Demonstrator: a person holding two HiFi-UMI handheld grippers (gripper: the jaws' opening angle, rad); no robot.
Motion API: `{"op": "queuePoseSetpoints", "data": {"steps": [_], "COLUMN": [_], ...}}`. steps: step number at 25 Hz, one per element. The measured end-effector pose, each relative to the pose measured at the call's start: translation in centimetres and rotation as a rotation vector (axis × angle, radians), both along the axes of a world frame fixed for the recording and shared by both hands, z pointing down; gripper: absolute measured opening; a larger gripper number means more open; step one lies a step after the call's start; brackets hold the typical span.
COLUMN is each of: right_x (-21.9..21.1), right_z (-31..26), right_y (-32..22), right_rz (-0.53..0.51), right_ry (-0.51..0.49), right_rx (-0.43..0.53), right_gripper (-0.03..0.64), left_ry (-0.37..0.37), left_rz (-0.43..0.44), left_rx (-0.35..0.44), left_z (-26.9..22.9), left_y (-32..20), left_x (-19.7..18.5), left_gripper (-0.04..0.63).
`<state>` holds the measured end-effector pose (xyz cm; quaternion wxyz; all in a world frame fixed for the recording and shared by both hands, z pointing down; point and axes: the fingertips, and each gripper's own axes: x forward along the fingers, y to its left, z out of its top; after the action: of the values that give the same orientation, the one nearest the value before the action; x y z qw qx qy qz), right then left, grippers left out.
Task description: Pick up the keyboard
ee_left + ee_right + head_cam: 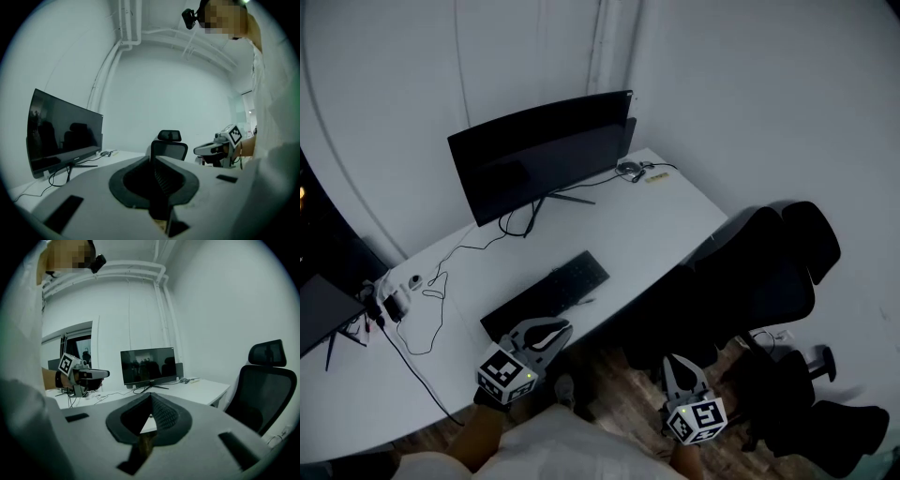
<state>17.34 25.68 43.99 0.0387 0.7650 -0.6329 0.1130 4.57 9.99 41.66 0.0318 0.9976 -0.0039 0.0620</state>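
Observation:
The black keyboard (546,296) lies near the front edge of the white desk (666,230), in front of the monitor; it shows only in the head view. My left gripper (560,327) hangs shut and empty just off the desk's front edge, close to the keyboard's near side. My right gripper (672,360) is shut and empty too, lower right, over the floor beside the chair. In the left gripper view the jaws (153,157) meet with nothing between them. The right gripper view shows its jaws (151,394) closed the same way.
A dark curved monitor (539,155) stands at the back of the desk, cables (441,281) trailing left to small devices (394,302). A black office chair (759,272) sits at the desk's right. Wooden floor (619,398) lies below the grippers.

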Motion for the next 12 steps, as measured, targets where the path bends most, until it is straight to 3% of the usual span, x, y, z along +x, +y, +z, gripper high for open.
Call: {"op": "queuePoseSetpoints", "data": {"steps": [12], "right_x": [2.6], "right_z": [0.8], "right_y": [-17.6], "right_rz": [-0.203], "right_ry": [0.001], "right_rx": [-0.052], "right_gripper": [0.005], "left_ry": [-0.008], "left_rz": [-0.119], "left_rx": [-0.058], "left_z": [1.7], "left_y": [-13.3], "left_x": [1.6], "left_gripper": [0.031]}}
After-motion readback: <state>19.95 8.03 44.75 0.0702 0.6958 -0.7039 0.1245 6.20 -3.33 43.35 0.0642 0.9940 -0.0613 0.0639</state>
